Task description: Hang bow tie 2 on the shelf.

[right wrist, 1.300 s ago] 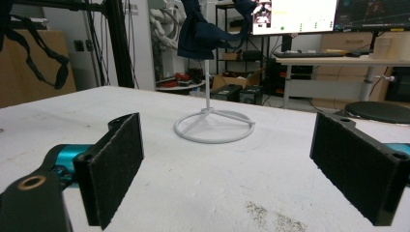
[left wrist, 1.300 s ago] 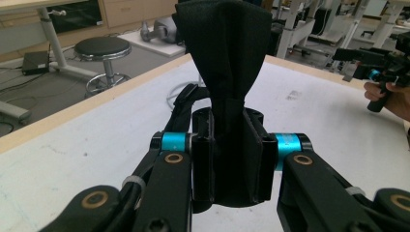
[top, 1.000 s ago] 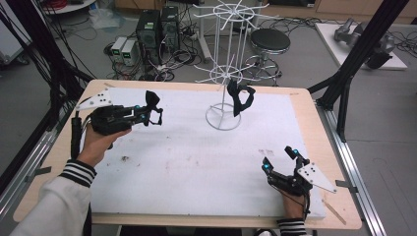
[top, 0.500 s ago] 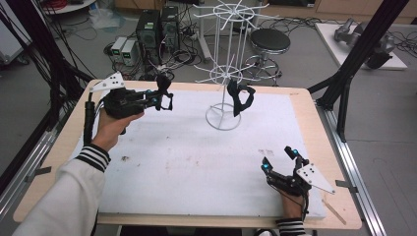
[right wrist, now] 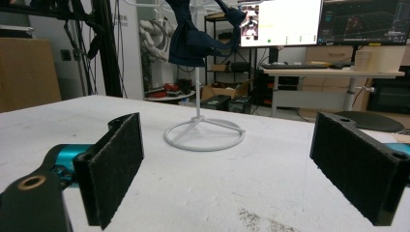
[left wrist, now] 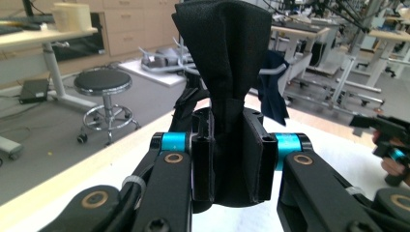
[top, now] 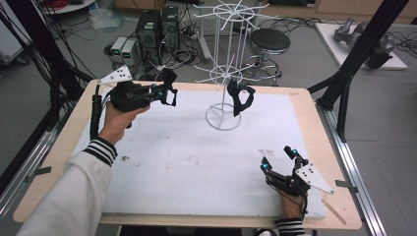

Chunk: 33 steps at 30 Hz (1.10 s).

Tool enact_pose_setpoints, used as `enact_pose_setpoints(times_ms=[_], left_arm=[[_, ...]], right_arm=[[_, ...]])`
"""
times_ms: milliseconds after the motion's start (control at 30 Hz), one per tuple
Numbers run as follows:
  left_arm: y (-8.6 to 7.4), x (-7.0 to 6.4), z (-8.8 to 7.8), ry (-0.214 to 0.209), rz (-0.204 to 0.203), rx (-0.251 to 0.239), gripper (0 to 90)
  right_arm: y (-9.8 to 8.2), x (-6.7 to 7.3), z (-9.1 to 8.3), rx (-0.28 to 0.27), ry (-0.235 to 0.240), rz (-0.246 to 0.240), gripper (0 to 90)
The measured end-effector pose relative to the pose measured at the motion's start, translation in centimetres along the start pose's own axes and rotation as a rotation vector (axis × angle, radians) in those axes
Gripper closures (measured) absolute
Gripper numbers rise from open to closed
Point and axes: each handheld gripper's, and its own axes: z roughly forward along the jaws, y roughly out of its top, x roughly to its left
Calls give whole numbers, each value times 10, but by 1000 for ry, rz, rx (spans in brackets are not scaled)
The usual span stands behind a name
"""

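Note:
My left gripper hangs over the table's far left, shut on a bunched black cloth. In the left gripper view that cloth stands up from between the closed pads of the left gripper. A white wire rack stands at the far middle, and a dark blue cloth hangs from one of its hooks. At the near right my right gripper rests low and open with nothing in it. The right gripper view has its pads wide apart, facing the rack base and the hanging cloth.
A white mat covers the wooden table. A thin wooden stick lies by the near right edge. Behind the table are a stool, computer cases and black frame posts.
My left gripper has carried the black cloth up, away from the person and to the right, toward the rack. The right gripper has stayed put.

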Motion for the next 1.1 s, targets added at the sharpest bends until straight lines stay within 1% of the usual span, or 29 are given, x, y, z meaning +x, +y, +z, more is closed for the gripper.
enact_pose_setpoints(times_ms=[67,133,267,400,533,567,800,1000,1100], left_arm=[[2,0,3,9,6,8,757],[3,1,6,10,3,8,757],[6,2,12,13,7,19,757],[8,3,16,17,3,18,757],[9,4,20,14,5,21,757],[10,4,21,9,0,18,757],[16,1,30,-9,11,17,757],[23,-1,39,-10,25,26,757],[25,-1,45,-12,16,23,757]], right_arm=[[0,0,0,-3,-1,1,112],[0,0,1,-4,0,4,112],[-1,0,3,-2,-9,-12,112],[-1,1,3,-3,-15,-10,112],[-1,1,3,-2,-10,-3,112],[-2,1,3,-3,-8,-4,112],[-3,2,3,-2,0,-7,112],[-4,2,4,7,-1,-4,112],[-4,2,4,2,-3,-7,112]])
